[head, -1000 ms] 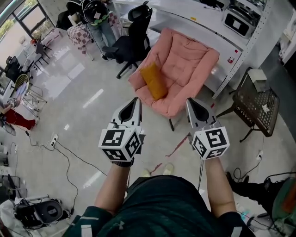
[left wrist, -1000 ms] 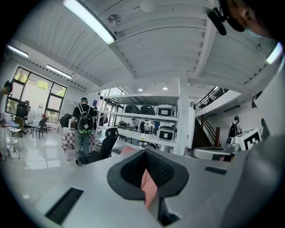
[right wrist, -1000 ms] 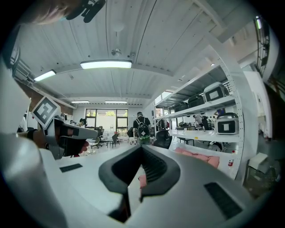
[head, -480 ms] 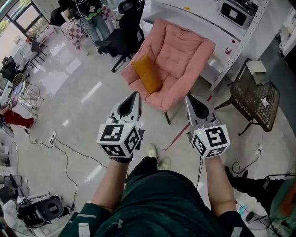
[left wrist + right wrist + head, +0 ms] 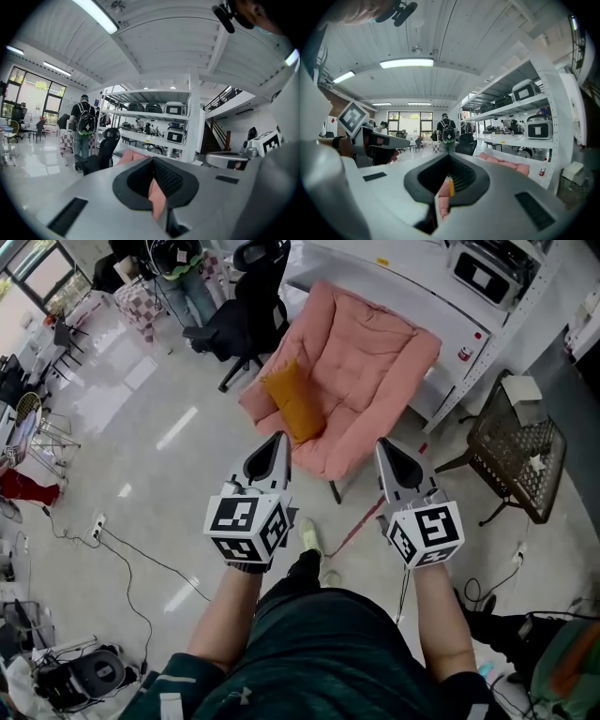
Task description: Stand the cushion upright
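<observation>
An orange cushion (image 5: 292,401) lies slanted on the left side of a pink padded armchair (image 5: 361,362), against its armrest. Both grippers are held out side by side over the floor, short of the chair's front edge. My left gripper (image 5: 277,439) points at the seat just below the cushion, jaws shut and empty. My right gripper (image 5: 384,444) points at the chair's right front, its jaws together with nothing in them. In the right gripper view a sliver of the cushion (image 5: 451,188) shows past the jaws. The left gripper view shows the chair (image 5: 129,157) ahead.
A black office chair (image 5: 239,310) stands left of the armchair, and a person with a backpack (image 5: 86,124) beyond it. White shelving (image 5: 469,296) runs behind. A mesh metal side table (image 5: 520,460) is at the right. Cables (image 5: 141,554) trail on the floor at left.
The person has stepped forward, one foot now ahead. Both grippers have come closer to the armchair and cushion, still shut.
</observation>
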The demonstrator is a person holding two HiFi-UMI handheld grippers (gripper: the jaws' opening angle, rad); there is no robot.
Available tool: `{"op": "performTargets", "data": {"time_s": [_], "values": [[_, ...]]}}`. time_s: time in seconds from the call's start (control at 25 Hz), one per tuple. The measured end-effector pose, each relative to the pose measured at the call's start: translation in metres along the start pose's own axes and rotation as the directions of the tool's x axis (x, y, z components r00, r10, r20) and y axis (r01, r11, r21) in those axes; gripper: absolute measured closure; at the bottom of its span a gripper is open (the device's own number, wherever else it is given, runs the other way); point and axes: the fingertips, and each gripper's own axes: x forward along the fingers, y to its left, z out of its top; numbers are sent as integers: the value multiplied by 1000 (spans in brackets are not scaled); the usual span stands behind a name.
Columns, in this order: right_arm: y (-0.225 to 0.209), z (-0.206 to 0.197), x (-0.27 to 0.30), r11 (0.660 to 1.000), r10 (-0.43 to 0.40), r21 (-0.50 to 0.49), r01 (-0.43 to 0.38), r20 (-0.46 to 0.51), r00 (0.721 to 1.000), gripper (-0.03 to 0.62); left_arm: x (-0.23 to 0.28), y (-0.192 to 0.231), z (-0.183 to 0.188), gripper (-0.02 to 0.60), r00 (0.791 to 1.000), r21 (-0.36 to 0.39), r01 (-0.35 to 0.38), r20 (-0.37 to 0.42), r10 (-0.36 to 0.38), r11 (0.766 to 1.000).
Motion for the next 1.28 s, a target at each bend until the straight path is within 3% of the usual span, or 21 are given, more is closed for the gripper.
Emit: {"op": "performTargets", "data": {"time_s": [0.32, 0.64, 1.04, 1.28], "values": [[-22, -8, 101, 1000, 15, -17, -16, -26, 1000, 591, 84, 65, 3, 575, 1000, -9, -20, -14, 20, 1000], [-35, -18, 194, 1000, 16, -9, -17, -58, 998, 591, 159, 125, -9, 575, 997, -26, -22, -81, 20, 999], [-46, -21, 247, 999, 29, -18, -31, -83, 996, 591, 213, 161, -33, 575, 987, -47, -57, -151, 50, 997], [-63, -47, 290, 996, 87, -26, -90, -116, 989, 591, 253, 182, -55, 575, 979, -51, -117, -171, 107, 992]]}}
